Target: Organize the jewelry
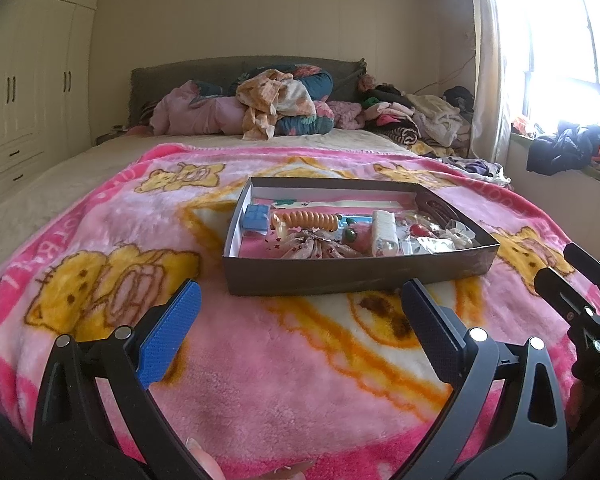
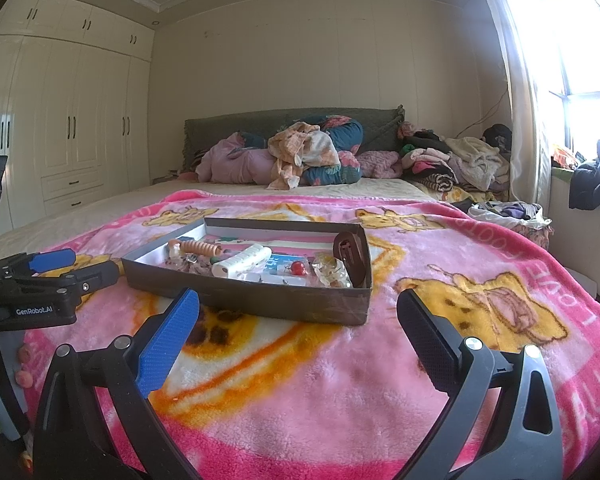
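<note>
Where fleece lies: shallow rectangular box [image 1: 356, 276].

You're in a lived-in home bedroom
You're facing a bed [image 2: 100, 204] with a grey padded headboard [image 2: 260, 124], a pink cartoon-bear blanket [image 2: 320, 392] spread across it, and heaps of bedding and clothes [image 2: 452, 164] piled at the far end; cream built-in wardrobes [image 2: 72, 128] with drawers line the wall on your left, and a curtained window [image 2: 572, 80] glares bright on your right, with dark clothes on its sill
</note>
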`<state>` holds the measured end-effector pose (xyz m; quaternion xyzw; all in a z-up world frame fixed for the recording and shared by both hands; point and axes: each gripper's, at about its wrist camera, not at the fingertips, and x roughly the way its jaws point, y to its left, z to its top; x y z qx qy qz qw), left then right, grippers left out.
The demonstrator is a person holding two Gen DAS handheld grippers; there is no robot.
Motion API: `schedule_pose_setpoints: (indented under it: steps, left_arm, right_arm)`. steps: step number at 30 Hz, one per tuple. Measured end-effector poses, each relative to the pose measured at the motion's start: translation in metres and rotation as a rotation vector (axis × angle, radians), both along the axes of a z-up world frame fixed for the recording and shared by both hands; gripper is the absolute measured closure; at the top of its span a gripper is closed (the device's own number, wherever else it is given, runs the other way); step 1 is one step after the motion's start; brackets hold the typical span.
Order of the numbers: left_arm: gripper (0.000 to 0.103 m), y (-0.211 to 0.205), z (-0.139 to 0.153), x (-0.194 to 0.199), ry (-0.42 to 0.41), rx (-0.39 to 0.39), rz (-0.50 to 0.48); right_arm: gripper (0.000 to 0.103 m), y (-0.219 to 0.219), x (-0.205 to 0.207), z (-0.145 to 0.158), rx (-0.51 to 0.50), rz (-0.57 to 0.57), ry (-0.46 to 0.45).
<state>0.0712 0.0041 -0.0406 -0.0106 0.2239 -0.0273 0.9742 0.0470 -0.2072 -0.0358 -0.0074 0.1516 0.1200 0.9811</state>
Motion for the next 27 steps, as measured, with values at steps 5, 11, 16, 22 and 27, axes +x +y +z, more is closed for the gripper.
schedule_pose_setpoints:
  steps: [5, 11, 16, 22, 27]
  left_arm:
    - [0.011, 0.0, 0.0, 0.001, 0.001, 0.0, -0.001]
    - [0.011, 0.0, -0.003, -0.001, 0.007, 0.001, 0.002]
    - [0.011, 0.001, -0.004, -0.001, 0.013, -0.002, 0.001]
    - [0.011, 0.002, -0.005, 0.0, 0.018, 0.007, 0.012]
    - [0.011, 0.01, -0.002, 0.001, 0.035, -0.026, 0.028]
  right_arm:
    - [0.006, 0.0, 0.0, -0.001, 0.0, -0.001, 0.001]
    - [0.006, 0.0, 0.0, 0.0, 0.002, 0.0, 0.001]
    - [0.006, 0.0, 0.0, -0.001, 0.003, -0.001, 0.004]
    - [0.006, 0.0, 0.0, -0.002, 0.003, -0.002, 0.002]
    - [0.006, -0.003, 0.0, -0.001, 0.004, -0.021, 0.009]
